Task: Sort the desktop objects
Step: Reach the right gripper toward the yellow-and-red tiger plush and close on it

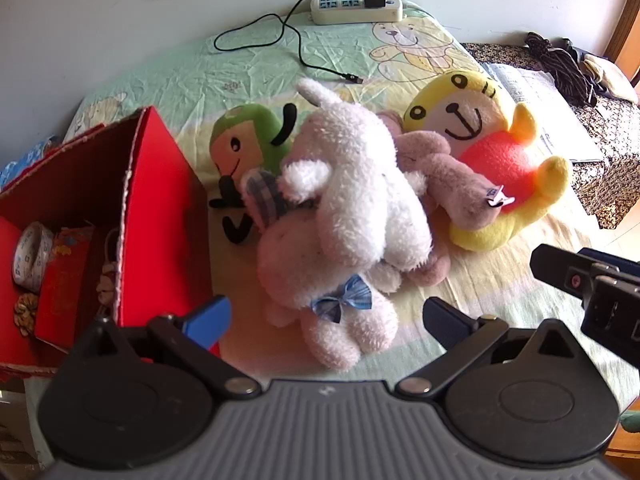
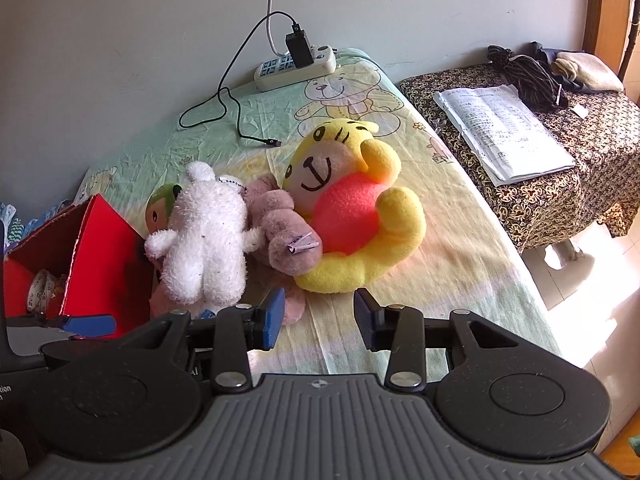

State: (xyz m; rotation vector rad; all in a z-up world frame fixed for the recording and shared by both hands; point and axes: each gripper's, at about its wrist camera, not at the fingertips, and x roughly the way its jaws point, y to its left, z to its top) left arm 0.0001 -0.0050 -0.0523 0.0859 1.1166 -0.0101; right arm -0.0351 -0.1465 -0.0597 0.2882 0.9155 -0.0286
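Note:
A pile of plush toys lies on the cartoon-print tablecloth (image 1: 472, 284). On top is a white fluffy toy (image 1: 360, 184) (image 2: 208, 232), over a pale pink one with a blue bow (image 1: 344, 300). A mauve toy (image 1: 444, 176) (image 2: 288, 232) leans on a yellow tiger with a red belly (image 1: 500, 160) (image 2: 352, 208). A green toy (image 1: 248, 136) (image 2: 160, 204) lies behind. My left gripper (image 1: 326, 320) is open, its fingers on either side of the pink toy's lower part. My right gripper (image 2: 320, 320) is open over bare cloth just in front of the tiger.
A red cardboard box (image 1: 160, 220) (image 2: 100, 248) stands at the left, holding a tape roll (image 1: 30, 256) and red packets. A power strip (image 1: 356, 8) (image 2: 296, 68) with a black cable (image 1: 296, 44) lies at the back. A side table (image 2: 560, 184) with papers and clothes stands at the right.

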